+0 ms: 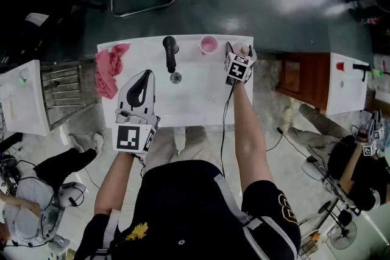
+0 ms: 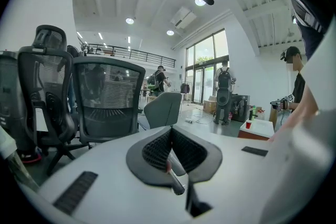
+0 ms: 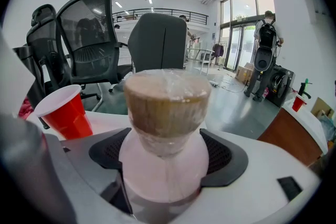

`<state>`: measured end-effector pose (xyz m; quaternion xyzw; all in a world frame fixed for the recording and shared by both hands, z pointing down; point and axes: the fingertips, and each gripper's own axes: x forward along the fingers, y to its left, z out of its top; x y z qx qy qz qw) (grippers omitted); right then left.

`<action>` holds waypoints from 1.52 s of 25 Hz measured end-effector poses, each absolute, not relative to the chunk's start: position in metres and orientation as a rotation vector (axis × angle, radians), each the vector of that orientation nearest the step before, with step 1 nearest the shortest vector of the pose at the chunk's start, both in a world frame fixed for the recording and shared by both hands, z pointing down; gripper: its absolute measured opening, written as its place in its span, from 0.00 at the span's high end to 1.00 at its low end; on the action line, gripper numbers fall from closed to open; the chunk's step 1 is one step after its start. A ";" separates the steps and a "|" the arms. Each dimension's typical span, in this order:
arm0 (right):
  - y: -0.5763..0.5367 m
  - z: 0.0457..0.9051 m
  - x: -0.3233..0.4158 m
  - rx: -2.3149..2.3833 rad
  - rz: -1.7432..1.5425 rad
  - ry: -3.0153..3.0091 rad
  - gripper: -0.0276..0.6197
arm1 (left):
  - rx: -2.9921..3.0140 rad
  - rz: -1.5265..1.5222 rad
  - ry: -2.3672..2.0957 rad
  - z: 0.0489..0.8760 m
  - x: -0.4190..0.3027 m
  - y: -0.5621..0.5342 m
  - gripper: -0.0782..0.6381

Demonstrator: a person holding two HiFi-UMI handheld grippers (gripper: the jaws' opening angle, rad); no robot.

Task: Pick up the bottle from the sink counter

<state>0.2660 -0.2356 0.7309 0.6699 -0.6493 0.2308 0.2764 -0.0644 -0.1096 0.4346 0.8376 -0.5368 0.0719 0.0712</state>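
Note:
A pale pink bottle (image 3: 165, 165) with a brown plastic-wrapped cap (image 3: 167, 107) fills the right gripper view. My right gripper (image 3: 167, 186) is shut on it, one dark pad (image 3: 223, 157) pressed against each side of its body. From the head view the bottle (image 1: 245, 50) and right gripper (image 1: 239, 50) are at the far right corner of the white sink counter (image 1: 201, 100). I cannot tell whether the bottle's base still rests on the counter. My left gripper (image 1: 145, 77) hovers over the counter's left half, left of the drain. It is shut (image 2: 170, 152) and holds nothing.
A black faucet (image 1: 170, 52) stands at the back middle, above the drain (image 1: 175, 77). A red cup (image 1: 208, 44) (image 3: 63, 113) stands just left of the bottle. A pink rag (image 1: 108, 67) lies at the counter's left end. Office chairs (image 3: 157, 42) stand beyond the counter.

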 end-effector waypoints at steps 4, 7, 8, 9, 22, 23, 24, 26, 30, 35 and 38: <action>-0.235 0.728 0.267 1.815 0.622 -1.747 0.29 | 2.517 0.217 -1.616 0.434 -0.065 -0.111 0.87; -0.235 0.724 0.266 1.810 0.614 -1.756 0.29 | 2.520 0.213 -1.612 0.433 -0.063 -0.111 0.87; -0.235 0.723 0.265 1.809 0.611 -1.759 0.29 | 2.522 0.211 -1.610 0.433 -0.062 -0.111 0.87; -0.235 0.722 0.264 1.809 0.608 -1.762 0.29 | 2.524 0.209 -1.609 0.433 -0.062 -0.112 0.87; -0.241 0.683 0.259 1.804 0.563 -1.805 0.29 | 2.552 0.187 -1.601 0.424 -0.061 -0.117 0.87; -0.242 0.678 0.259 1.802 0.557 -1.809 0.29 | 2.552 0.187 -1.605 0.423 -0.062 -0.118 0.87; -0.242 0.674 0.259 1.801 0.550 -1.813 0.29 | 2.549 0.185 -1.609 0.422 -0.064 -0.119 0.87; -0.241 0.662 0.258 1.796 0.532 -1.824 0.29 | 2.542 0.174 -1.619 0.419 -0.068 -0.119 0.87; -0.240 0.635 0.253 1.774 0.482 -1.857 0.29 | 2.547 0.154 -1.636 0.412 -0.073 -0.115 0.87; -0.243 0.609 0.238 1.735 0.472 -1.910 0.29 | 2.544 0.130 -1.638 0.408 -0.075 -0.113 0.87; -0.245 0.591 0.227 1.708 0.440 -1.936 0.29 | 2.554 0.112 -1.633 0.402 -0.073 -0.113 0.87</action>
